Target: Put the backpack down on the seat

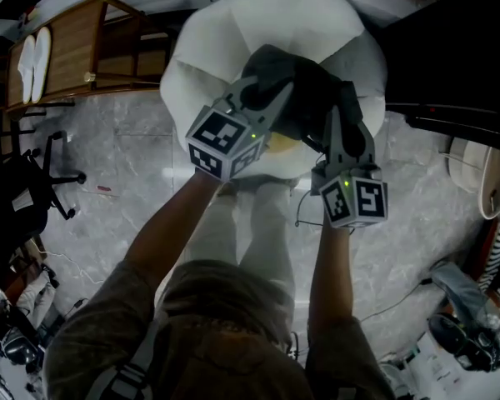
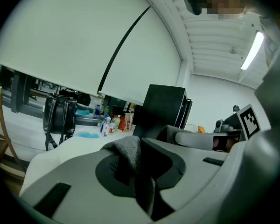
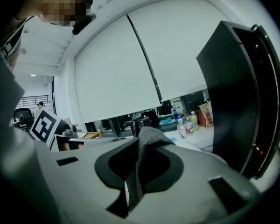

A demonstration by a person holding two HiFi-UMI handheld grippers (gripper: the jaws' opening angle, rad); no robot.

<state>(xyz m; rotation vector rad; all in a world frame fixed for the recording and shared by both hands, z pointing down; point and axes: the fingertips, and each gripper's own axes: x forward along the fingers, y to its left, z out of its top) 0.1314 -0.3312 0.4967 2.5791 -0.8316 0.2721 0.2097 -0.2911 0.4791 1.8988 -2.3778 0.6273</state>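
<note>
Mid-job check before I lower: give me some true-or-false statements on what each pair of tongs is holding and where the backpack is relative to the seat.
1. The left tongs are clamped on grey fabric of the backpack. True.
2. The right tongs are open and empty. False: they are also shut on a fold of the backpack's grey fabric.
3. The backpack lies on the floor beside the seat. False: in the head view it is over the white seat, held by both tongs.
4. In the left gripper view, a black handbag stands on a white surface in the background. True.
</note>
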